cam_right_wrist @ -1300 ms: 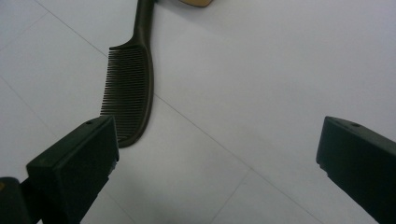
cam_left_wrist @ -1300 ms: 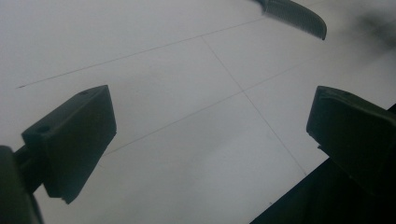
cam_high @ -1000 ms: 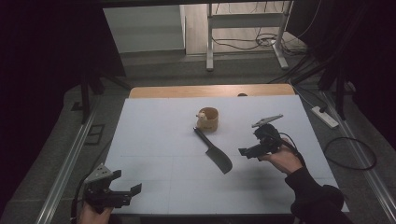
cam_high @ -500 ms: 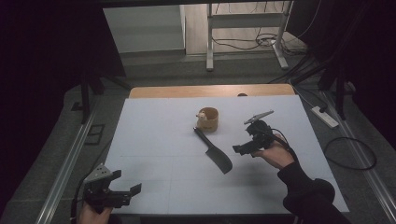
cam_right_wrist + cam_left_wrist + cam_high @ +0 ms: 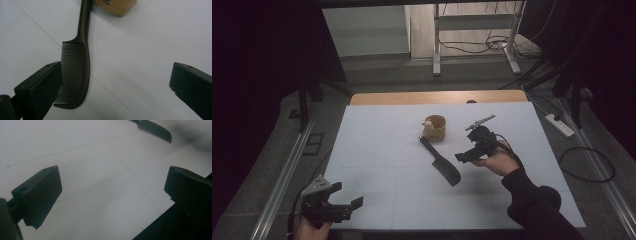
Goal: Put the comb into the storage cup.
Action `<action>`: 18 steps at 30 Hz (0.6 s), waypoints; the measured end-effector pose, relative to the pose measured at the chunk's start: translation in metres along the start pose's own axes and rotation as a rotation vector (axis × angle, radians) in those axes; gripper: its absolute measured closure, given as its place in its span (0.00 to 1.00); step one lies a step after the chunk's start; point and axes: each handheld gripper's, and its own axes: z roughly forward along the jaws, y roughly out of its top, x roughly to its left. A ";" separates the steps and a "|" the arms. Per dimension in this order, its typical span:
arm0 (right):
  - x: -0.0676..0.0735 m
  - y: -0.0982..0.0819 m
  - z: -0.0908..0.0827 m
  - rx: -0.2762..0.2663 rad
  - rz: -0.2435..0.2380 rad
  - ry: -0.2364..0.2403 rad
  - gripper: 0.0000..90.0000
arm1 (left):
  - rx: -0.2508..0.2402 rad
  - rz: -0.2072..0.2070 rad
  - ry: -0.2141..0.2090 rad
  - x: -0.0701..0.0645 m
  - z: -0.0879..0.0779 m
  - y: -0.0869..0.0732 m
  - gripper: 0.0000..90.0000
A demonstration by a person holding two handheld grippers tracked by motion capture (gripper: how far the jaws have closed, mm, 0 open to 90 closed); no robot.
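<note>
your right gripper hangs with jaws apart just beside the comb, ready to pinch it; the comb lies flat mid-table, handle by the cup. your left gripper waits open, well clear.

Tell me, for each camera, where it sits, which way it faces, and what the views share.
High view: above the near table edge, looking forward and down; both hands, left gripper, right gripper, comb, cup.
Left gripper view: rides the left gripper, facing the white table; open jaws, comb tip.
Right gripper view: rides the right gripper, facing the comb; open jaws, cup.
Shared: the comb.
</note>
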 end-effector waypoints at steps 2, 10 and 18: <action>0.001 0.004 0.003 -0.002 -0.001 0.004 0.00 | 0.000 0.000 0.000 0.000 0.000 0.000 0.02; 0.004 0.011 0.011 0.011 -0.013 0.005 0.00 | 0.000 -0.001 -0.003 0.000 0.000 0.000 0.02; 0.009 0.022 0.024 0.031 -0.043 0.008 0.00 | 0.001 -0.003 -0.004 0.001 0.000 0.000 0.02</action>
